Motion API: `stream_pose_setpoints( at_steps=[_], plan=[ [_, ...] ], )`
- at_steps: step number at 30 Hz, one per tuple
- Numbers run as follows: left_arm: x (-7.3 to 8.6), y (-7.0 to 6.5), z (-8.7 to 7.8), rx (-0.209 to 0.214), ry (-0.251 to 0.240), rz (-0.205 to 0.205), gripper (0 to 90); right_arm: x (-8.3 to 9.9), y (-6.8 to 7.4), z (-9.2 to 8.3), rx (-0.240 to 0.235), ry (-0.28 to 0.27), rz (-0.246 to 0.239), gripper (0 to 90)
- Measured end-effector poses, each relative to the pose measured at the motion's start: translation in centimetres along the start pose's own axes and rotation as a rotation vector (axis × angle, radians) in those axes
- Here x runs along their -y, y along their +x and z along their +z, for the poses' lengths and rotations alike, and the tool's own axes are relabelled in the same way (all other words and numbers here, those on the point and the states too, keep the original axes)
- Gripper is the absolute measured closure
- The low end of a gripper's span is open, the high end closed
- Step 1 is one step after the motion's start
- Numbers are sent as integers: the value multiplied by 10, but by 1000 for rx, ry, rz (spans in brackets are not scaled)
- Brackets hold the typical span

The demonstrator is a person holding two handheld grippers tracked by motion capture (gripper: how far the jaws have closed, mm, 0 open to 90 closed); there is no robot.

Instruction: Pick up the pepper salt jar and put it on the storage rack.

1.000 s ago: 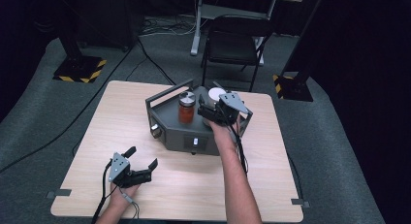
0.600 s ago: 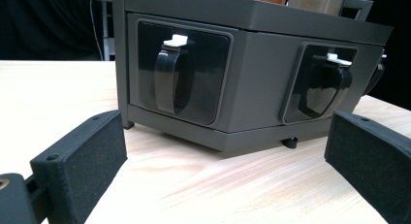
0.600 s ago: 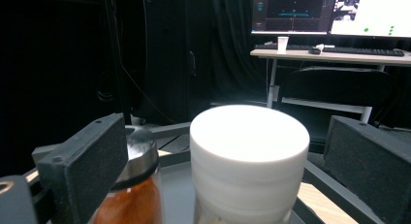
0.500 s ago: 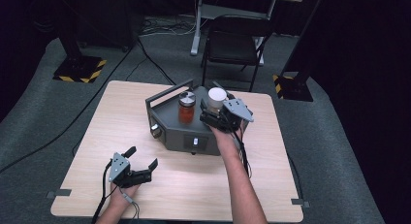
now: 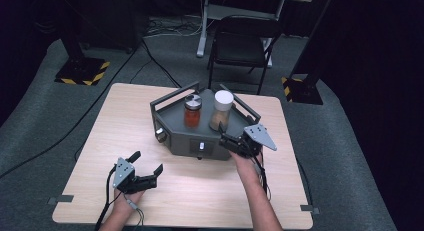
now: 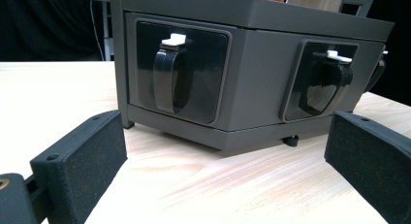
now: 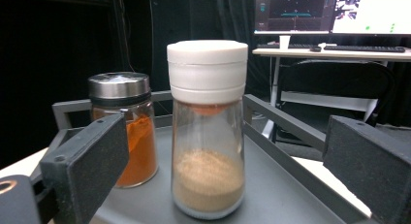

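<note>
Left tongs open, low, right tongs apparently open, raised

Between my open right jaws stands the white-capped jar, upright on the grey rack, a little tan powder at its bottom, untouched, beside the orange-spice jar.

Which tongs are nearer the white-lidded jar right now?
Right. The right tongs sit open just in front of the white-lidded jar on the grey rack; the left tongs rest farther back over the table.

Two spice jars, one grey rack, two grippers, perhaps two hooks.
</note>
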State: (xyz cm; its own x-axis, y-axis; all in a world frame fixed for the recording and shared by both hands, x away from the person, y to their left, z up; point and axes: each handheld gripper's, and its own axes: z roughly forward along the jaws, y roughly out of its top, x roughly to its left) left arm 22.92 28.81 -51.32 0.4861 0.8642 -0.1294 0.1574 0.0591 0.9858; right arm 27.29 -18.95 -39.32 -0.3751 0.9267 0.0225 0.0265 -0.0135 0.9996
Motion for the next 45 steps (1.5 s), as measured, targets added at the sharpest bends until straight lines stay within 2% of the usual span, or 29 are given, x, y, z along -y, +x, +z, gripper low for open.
stream_pose_setpoints(
  at_steps=[5, 14, 18, 25, 30, 35, 45],
  plan=[
    [0, -1, 0, -1, 3, 7, 10, 7, -4, -14, -27, 1, -12, 26],
    [0, -1, 0, -1, -1, 6, 9, 26, -9, -39, -38, 7, -37, 29],
    [0, -1, 0, 1, 1, 7, 8, 36, -13, -48, -12, 25, -58, 34],
    [0, -1, -1, -2, 1, 4, 8, 58, -25, -62, 16, 18, -40, 34],
    [0, -1, -1, -4, 0, 3, 8, 71, -29, -68, 13, 18, -44, 33],
    [0, 0, -1, -3, 1, 3, 8, 82, -34, -70, -10, 27, -46, 33],
    [0, 0, -1, -3, 0, 3, 8, 104, -34, -72, 2, 37, -45, 32]
  ],
)
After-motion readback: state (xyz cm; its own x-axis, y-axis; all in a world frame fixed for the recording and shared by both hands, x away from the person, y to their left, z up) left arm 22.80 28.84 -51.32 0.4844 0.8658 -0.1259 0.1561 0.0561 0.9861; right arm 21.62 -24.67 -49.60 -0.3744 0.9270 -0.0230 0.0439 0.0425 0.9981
